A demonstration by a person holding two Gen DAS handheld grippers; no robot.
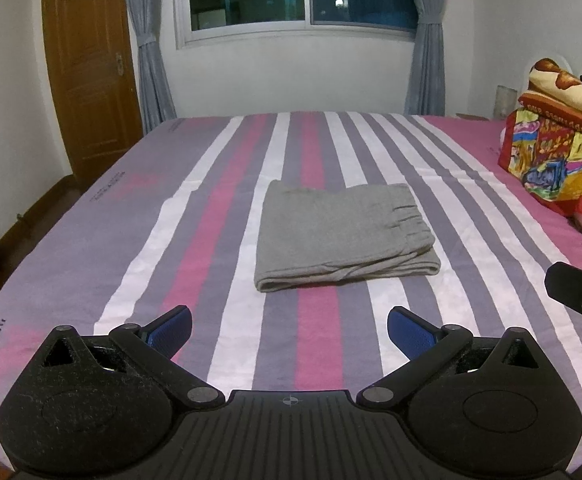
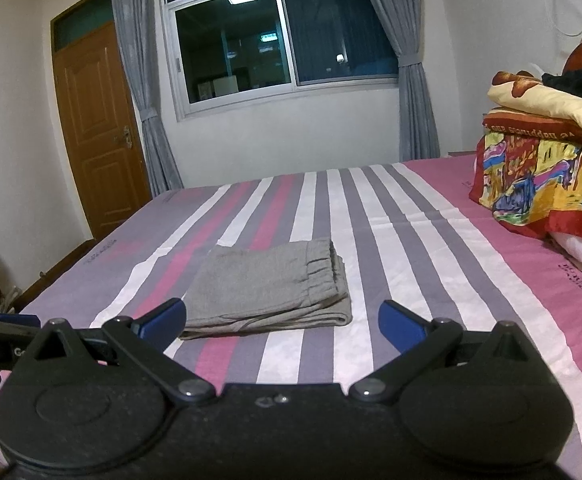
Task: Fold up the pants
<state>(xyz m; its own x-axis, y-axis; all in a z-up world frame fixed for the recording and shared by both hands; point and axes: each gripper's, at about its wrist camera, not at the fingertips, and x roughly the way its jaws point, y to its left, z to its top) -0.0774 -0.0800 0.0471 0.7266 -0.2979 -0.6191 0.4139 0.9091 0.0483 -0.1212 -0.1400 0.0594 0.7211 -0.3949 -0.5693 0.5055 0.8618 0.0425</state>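
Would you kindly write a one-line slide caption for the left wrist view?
Grey pants lie folded on the striped bed, beyond the open, empty left gripper.

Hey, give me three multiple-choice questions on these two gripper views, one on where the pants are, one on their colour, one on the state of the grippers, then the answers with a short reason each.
1. Where do the pants lie?
A. On the striped bed sheet
B. On the floor by the door
C. On top of the colourful blanket pile

2. What colour are the pants?
A. Blue
B. Grey
C. Pink

3. How do the left gripper and right gripper stand?
A. Both shut on the pants
B. One shut, one open
C. Both open, holding nothing

Answers:
1. A, the folded bundle rests flat mid-bed on the stripes, apart from the blanket pile at the right.
2. B, the fabric is plain grey in both views.
3. C, in each view the blue pads sit wide apart with only sheet between them, short of the pants.
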